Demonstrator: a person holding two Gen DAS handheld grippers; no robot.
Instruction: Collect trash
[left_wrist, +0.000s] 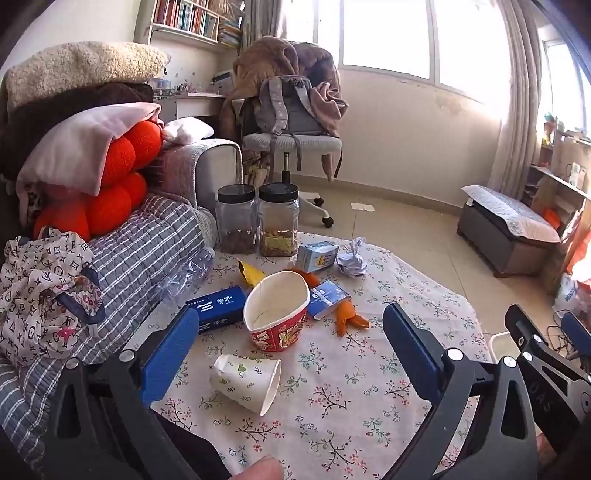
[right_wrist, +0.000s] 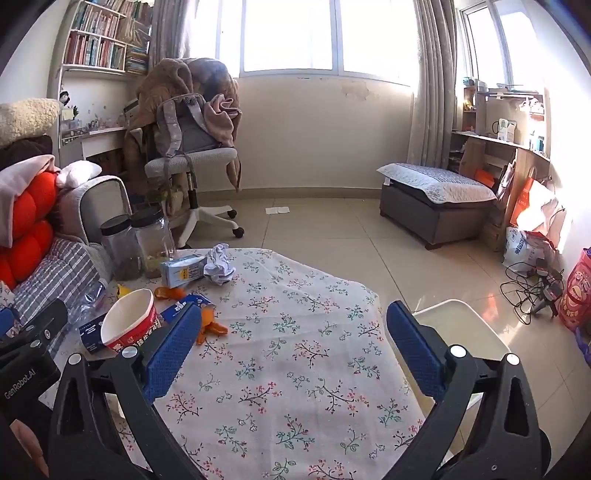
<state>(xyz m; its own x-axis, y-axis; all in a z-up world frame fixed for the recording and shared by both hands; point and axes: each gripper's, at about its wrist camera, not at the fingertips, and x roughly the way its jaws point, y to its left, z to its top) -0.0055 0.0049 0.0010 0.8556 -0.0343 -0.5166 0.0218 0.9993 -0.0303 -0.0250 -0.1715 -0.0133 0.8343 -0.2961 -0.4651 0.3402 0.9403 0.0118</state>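
Trash lies on the floral tablecloth (left_wrist: 351, 387). A tipped paper cup (left_wrist: 245, 382) lies nearest, between my left gripper's fingers. Behind it stand a red noodle bowl (left_wrist: 277, 317), a dark blue box (left_wrist: 218, 306), orange peel (left_wrist: 347, 317), a small blue carton (left_wrist: 327, 297), a light blue carton (left_wrist: 317, 255), crumpled paper (left_wrist: 351, 258), a yellow wrapper (left_wrist: 251, 274) and a crushed plastic bottle (left_wrist: 184, 277). My left gripper (left_wrist: 291, 347) is open and empty above the cup. My right gripper (right_wrist: 293, 339) is open and empty over bare cloth, the bowl (right_wrist: 129, 321) at its left.
Two black-lidded jars (left_wrist: 258, 221) stand at the table's far edge. A sofa with a striped quilt (left_wrist: 122, 266) and red cushions borders the left. A white bin (right_wrist: 458, 328) stands on the floor right of the table. An office chair (left_wrist: 291, 147) and a bench (right_wrist: 436, 206) stand farther off.
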